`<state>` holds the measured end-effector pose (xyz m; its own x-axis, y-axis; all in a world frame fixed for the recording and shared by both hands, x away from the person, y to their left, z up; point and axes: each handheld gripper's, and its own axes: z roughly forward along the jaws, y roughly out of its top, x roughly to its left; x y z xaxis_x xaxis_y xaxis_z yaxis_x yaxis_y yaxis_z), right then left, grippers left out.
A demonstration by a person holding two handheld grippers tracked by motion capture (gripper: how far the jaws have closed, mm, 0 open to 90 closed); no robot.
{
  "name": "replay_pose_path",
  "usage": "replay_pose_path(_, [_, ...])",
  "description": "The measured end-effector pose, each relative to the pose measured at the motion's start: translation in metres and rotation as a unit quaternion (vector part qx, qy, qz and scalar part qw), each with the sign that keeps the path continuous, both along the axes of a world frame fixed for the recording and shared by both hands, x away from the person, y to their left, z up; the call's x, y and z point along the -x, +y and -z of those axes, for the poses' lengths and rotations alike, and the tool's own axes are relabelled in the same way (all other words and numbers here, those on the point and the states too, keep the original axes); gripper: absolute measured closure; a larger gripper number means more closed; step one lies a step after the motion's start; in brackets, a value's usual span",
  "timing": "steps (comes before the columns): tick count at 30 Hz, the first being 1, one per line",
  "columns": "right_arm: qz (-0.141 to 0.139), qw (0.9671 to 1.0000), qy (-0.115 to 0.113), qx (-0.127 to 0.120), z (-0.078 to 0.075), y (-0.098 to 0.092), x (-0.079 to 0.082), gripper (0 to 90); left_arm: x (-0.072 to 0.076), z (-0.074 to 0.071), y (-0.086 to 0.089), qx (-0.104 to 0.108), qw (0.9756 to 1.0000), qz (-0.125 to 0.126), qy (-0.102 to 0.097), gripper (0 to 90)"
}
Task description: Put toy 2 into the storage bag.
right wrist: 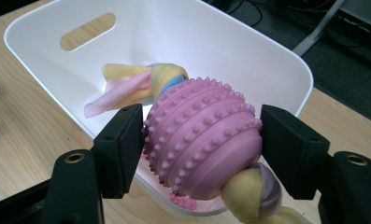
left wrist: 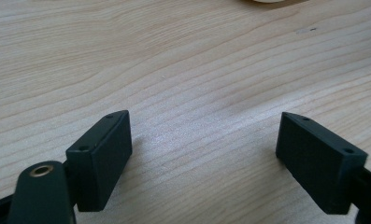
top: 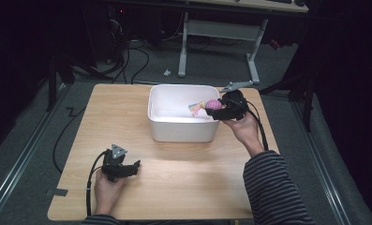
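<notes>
Carrying the pink studded ball (right wrist: 203, 135), clamped in the right gripper (right wrist: 199, 140), probably clear of the white tub's (top: 181, 133) right rim; release low inside.

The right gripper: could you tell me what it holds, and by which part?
The right gripper clamps a pink studded ball across its middle, above the white bin's rim; knotted fabric ends stick out both sides.

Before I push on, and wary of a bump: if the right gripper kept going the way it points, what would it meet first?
Probably the white bin: the right gripper, its jaws shut on the pink studded ball, points over the rim into it.
</notes>
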<state>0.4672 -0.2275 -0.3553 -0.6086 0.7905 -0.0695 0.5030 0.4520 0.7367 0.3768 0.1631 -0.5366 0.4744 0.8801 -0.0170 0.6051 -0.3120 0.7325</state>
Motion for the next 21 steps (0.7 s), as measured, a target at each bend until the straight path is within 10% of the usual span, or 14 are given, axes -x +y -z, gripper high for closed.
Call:
replay_pose_path(10, [0.005,0.9988,0.023,0.042,0.013,0.007,0.0,32.8,0.001,0.0,0.0,0.0,1.0,0.003,0.0,19.0])
replay_pose_path(21, [0.003,0.999,0.041,0.02,0.022,0.006,-0.007,31.4,0.0,0.0,-0.001,0.001,1.0,0.005,0.0,19.1])
